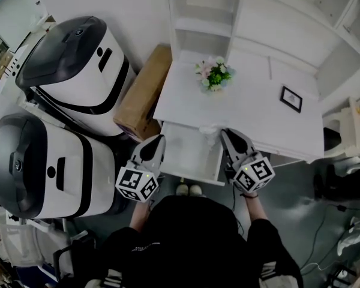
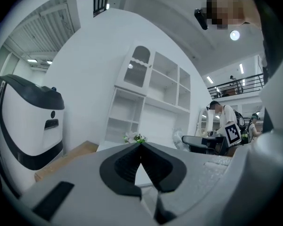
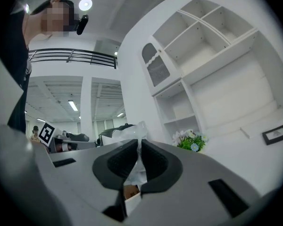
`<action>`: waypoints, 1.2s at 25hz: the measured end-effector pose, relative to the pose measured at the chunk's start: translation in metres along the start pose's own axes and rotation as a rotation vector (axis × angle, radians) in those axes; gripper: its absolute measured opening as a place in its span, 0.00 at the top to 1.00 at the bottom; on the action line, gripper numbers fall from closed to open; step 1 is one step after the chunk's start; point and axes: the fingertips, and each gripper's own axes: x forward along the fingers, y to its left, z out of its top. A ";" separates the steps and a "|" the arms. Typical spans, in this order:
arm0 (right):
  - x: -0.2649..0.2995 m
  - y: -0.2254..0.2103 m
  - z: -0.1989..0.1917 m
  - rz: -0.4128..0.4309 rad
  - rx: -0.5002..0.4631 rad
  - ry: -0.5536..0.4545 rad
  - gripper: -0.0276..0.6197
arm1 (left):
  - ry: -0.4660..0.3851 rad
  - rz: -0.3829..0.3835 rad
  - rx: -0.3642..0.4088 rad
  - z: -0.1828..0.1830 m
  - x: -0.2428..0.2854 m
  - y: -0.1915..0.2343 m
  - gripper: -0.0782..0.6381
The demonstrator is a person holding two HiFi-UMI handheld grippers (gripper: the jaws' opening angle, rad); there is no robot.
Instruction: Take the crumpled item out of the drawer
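The white drawer of the desk stands pulled out below me. My right gripper hovers over the drawer's far right corner, at the desk's front edge. It is shut on a crumpled white, partly see-through item. In the right gripper view the crumpled item is pinched between the dark pads and sticks up above my right gripper. My left gripper hangs at the drawer's left side, shut and holding nothing. In its own view the left gripper has its tips touching.
A small flower pot and a black picture frame stand on the desk. A white shelf unit rises behind it. A brown cardboard box leans at the desk's left, beside two large white-and-grey machines.
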 end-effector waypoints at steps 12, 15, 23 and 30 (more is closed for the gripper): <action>-0.006 0.001 0.029 -0.024 -0.021 -0.070 0.94 | -0.073 0.037 0.050 0.031 -0.009 0.003 0.90; -0.006 0.000 0.029 -0.032 -0.028 -0.071 0.94 | -0.070 0.043 0.058 0.031 -0.010 0.005 0.90; -0.005 -0.003 0.032 -0.058 -0.049 -0.064 0.94 | -0.047 0.051 0.076 0.029 -0.011 0.007 0.90; -0.004 -0.002 0.030 -0.070 -0.063 -0.052 0.94 | -0.034 0.061 0.076 0.025 -0.014 0.011 0.90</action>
